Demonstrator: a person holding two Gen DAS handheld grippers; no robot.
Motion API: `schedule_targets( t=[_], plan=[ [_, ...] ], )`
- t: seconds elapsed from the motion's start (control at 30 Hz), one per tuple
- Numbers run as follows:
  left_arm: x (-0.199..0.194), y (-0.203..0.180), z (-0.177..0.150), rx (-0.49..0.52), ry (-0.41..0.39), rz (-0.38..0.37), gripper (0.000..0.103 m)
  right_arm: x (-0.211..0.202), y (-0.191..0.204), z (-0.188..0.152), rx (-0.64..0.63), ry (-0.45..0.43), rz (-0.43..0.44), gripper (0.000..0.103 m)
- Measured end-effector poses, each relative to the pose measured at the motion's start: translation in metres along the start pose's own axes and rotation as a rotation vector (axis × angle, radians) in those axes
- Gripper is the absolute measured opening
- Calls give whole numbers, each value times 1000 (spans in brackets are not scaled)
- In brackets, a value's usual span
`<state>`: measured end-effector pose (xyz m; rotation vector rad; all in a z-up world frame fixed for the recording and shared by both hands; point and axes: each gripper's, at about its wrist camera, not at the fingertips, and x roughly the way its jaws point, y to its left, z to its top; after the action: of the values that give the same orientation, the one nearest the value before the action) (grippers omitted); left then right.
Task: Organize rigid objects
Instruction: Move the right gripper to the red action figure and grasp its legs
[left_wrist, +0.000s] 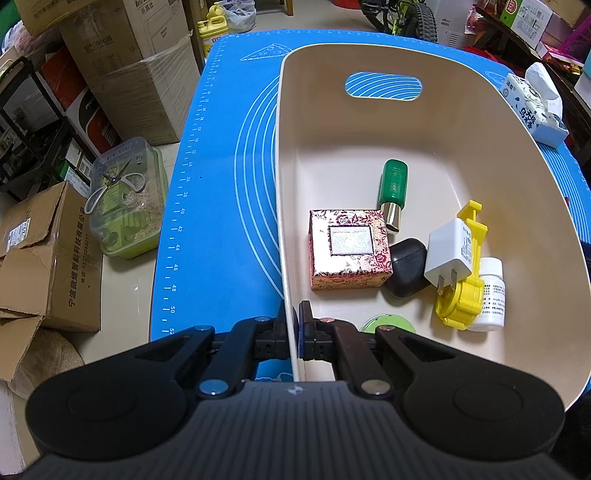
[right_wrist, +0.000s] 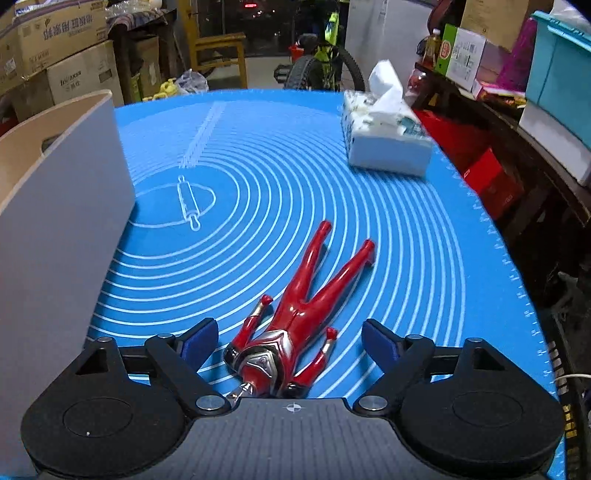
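Observation:
My left gripper (left_wrist: 294, 321) is shut on the near left wall of the beige bin (left_wrist: 535, 206). In the bin lie a patterned red box (left_wrist: 349, 249), a green bottle (left_wrist: 392, 188), a black case (left_wrist: 406, 272), a white charger (left_wrist: 452, 251), a yellow plastic part (left_wrist: 461, 299), a white pill bottle (left_wrist: 491, 291) and a green lid (left_wrist: 388, 325). My right gripper (right_wrist: 290, 339) is open, its fingers either side of a red and silver action figure (right_wrist: 295, 314) lying on the blue mat (right_wrist: 406, 258). The bin's wall (right_wrist: 55, 240) stands at the left.
A tissue pack (right_wrist: 384, 140) sits at the mat's far right, also in the left wrist view (left_wrist: 535, 107). Cardboard boxes (left_wrist: 48, 258) and a clear container with scissors (left_wrist: 125, 199) stand left of the table. A bicycle (right_wrist: 325, 62) and shelves lie beyond.

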<state>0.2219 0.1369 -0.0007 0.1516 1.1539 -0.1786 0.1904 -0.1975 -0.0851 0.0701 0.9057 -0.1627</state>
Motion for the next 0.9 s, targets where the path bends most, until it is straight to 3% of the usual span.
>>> schedule_targets(
  t=[0.13, 0.17, 0.27, 0.3, 0.37, 0.73, 0.83, 0.9],
  plan=[
    [0, 0, 0, 1, 0, 1, 5, 1, 2, -5, 19, -25, 15, 73],
    [0, 0, 0, 1, -1, 1, 5, 0, 3, -6, 12, -35, 18, 66],
    [0, 0, 0, 0, 0, 0, 5, -4, 0, -4, 46, -57, 14, 58],
    [0, 0, 0, 1, 0, 1, 5, -6, -2, -4, 64, -72, 12, 45],
    [0, 0, 0, 1, 0, 1, 5, -12, -5, -3, 72, -108, 0, 44],
    [0, 0, 0, 2, 0, 3, 6, -2, -9, 7, 38, -79, 36, 46],
    [0, -1, 0, 3, 0, 3, 6, 9, -15, 15, 60, -45, 23, 48],
    [0, -1, 0, 3, 0, 3, 6, 13, -17, 20, 59, -51, 19, 59]
  ],
)
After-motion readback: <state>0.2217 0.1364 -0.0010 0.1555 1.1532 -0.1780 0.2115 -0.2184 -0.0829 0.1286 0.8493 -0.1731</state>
